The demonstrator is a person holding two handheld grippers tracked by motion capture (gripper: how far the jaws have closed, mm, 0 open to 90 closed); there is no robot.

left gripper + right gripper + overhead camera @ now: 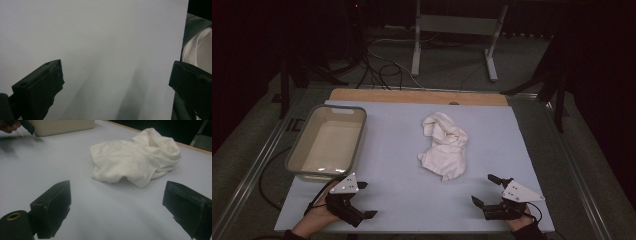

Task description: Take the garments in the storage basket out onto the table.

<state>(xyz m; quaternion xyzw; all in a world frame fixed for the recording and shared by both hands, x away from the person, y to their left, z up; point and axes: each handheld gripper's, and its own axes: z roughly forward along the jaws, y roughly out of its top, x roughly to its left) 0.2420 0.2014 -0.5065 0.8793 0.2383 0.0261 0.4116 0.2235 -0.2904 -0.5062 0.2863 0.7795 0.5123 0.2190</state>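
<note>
A crumpled white cloth (444, 145) lies near the middle of the pale blue mat (397, 150). In the right gripper view the cloth (135, 162) sits ahead of the jaws, apart from them. My left gripper (367, 200) rests low at the mat's front left, open and holding nothing. My right gripper (482, 188) is at the front right, open too, pointing toward the cloth. Bare mat fills the gap between the left gripper's (117, 77) jaws. The right gripper's (117, 197) jaws stand wide apart over bare mat.
A beige plastic bin (328, 142) stands hollow side up on the mat's left side, and it appears as the bin (62, 126) in the right gripper view. A wooden table edge (417, 96) runs along the back. Cables and a metal stand (452, 30) lie on the floor beyond.
</note>
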